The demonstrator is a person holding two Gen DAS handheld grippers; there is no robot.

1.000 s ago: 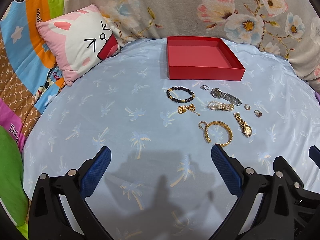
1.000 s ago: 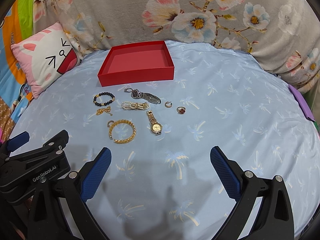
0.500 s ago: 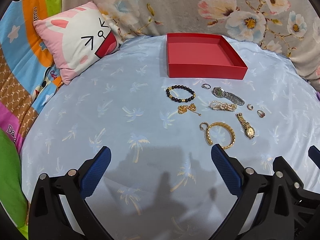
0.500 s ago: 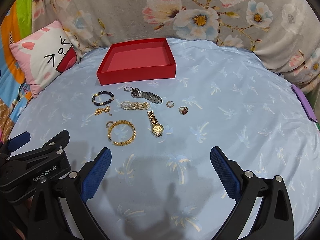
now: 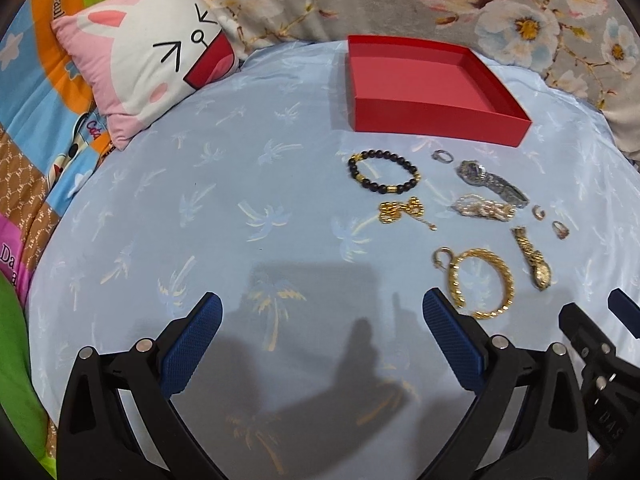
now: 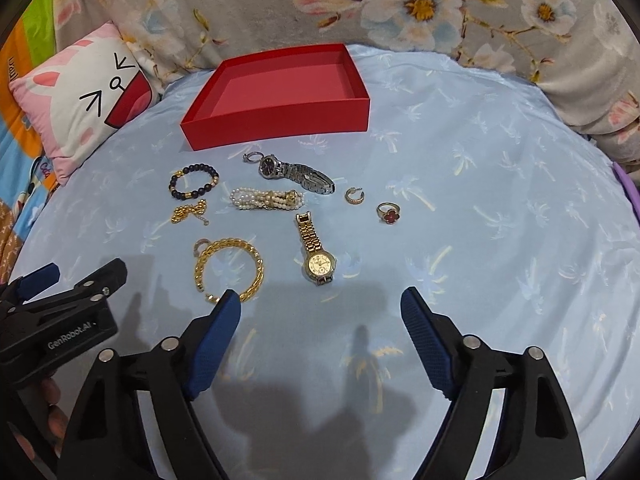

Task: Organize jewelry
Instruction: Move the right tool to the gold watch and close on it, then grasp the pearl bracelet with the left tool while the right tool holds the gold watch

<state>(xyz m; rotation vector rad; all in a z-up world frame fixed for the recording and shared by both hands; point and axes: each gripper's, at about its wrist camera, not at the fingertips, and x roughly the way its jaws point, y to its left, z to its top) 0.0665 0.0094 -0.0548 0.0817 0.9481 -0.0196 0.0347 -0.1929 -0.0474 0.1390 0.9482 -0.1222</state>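
An empty red box (image 6: 280,92) stands at the back of a light blue sheet; it also shows in the left wrist view (image 5: 432,92). In front of it lie a gold watch (image 6: 318,254), a silver watch (image 6: 296,172), a gold chain bracelet (image 6: 229,266), a pearl bracelet (image 6: 266,199), a black bead bracelet (image 6: 193,182), a gold bow piece (image 6: 188,211), a red flower ring (image 6: 389,213) and a gold hoop (image 6: 354,196). My right gripper (image 6: 322,320) is open, just short of the gold watch. My left gripper (image 5: 320,320) is open and empty, left of the gold chain bracelet (image 5: 482,282).
A pink rabbit cushion (image 5: 148,56) lies at the back left. A floral blanket (image 6: 400,4) banks up behind the box. A patchwork quilt (image 5: 36,120) lies off the left edge. The left gripper's body shows at the lower left of the right wrist view (image 6: 60,312).
Both grippers have moved forward toward the jewelry, which now looks larger and nearer. The right gripper has come close to the gold watch. Nothing has been picked up.
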